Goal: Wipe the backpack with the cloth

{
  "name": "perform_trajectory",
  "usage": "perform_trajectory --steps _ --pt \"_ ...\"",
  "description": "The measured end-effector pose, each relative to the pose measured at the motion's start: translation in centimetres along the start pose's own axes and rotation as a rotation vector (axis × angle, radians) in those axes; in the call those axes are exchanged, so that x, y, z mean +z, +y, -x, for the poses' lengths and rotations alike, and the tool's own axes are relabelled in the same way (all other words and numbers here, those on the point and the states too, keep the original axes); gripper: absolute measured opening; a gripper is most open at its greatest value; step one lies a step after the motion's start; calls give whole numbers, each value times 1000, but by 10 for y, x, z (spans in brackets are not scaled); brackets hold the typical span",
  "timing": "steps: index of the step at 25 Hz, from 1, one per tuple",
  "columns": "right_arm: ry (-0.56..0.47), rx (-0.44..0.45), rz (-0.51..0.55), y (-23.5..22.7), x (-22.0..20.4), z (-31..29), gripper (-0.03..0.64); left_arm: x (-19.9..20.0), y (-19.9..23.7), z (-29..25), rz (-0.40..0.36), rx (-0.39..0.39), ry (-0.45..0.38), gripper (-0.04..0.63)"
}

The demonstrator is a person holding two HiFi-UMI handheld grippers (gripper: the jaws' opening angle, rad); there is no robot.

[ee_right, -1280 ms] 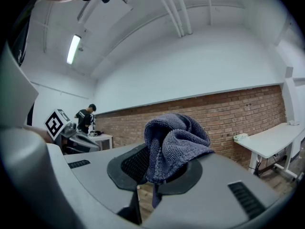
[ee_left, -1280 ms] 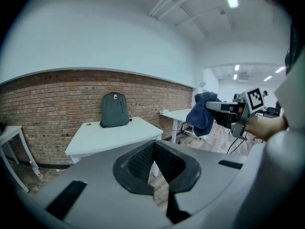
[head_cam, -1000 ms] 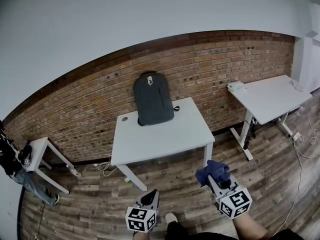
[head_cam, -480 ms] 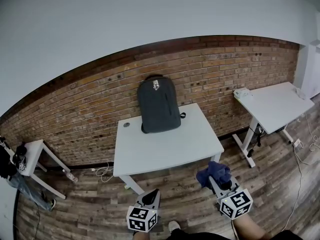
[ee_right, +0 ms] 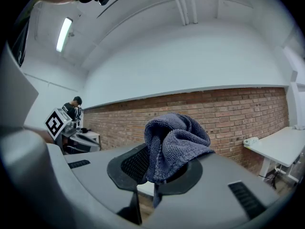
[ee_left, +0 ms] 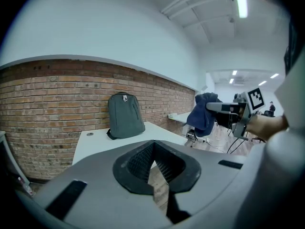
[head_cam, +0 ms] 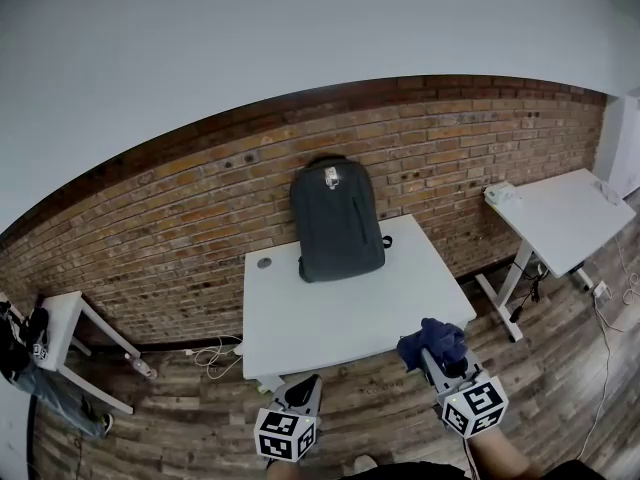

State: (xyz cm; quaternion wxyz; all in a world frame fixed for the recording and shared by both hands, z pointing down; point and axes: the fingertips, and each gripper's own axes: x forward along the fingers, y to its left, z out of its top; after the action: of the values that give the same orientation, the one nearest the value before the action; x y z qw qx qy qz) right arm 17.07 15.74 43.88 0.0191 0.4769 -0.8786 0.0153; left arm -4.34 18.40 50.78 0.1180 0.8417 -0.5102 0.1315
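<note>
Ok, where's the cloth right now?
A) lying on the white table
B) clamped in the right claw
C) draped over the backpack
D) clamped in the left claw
B: the blue cloth is bunched between the jaws of the right claw, while the left claw is shut on nothing.

main table (head_cam: 350,313): white, at my 12 o'clock, far edge against the brick wall (head_cam: 180,218).
on it: I see one grey backpack (head_cam: 337,220), upright at the top's 12 o'clock edge, its back leaning on the brick.
cable hole (head_cam: 264,263): round, near the top's 10 o'clock corner, close to the backpack but apart from it.
side table (head_cam: 565,218): white, at my 2 o'clock, same wall. There's a small pale object (head_cam: 500,193) at its 10 o'clock corner; I can't tell what.
small table (head_cam: 62,313): white, at my 9 o'clock, with dark items (head_cam: 33,330) on its left end; I can't make them out.
floor (head_cam: 180,408): wood planks. Loose white cables (head_cam: 210,348) lie by the wall between small table and main table.
</note>
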Motion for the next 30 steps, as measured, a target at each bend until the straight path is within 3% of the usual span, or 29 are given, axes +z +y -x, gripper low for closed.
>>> perform_trajectory --steps 3,13,21,30 --pt "14 -1 30 13 -1 -31 51 0 37 -9 18 0 -14 -18" --pt "17 -27 30 10 6 -78 51 -10 86 -28 38 -11 -3 -18" --pt "49 -48 33 1 -3 -99 51 -4 99 -52 15 -37 14 -18" --pt "41 4 32 -18 -5 -158 51 0 130 -88 36 -8 22 -18"
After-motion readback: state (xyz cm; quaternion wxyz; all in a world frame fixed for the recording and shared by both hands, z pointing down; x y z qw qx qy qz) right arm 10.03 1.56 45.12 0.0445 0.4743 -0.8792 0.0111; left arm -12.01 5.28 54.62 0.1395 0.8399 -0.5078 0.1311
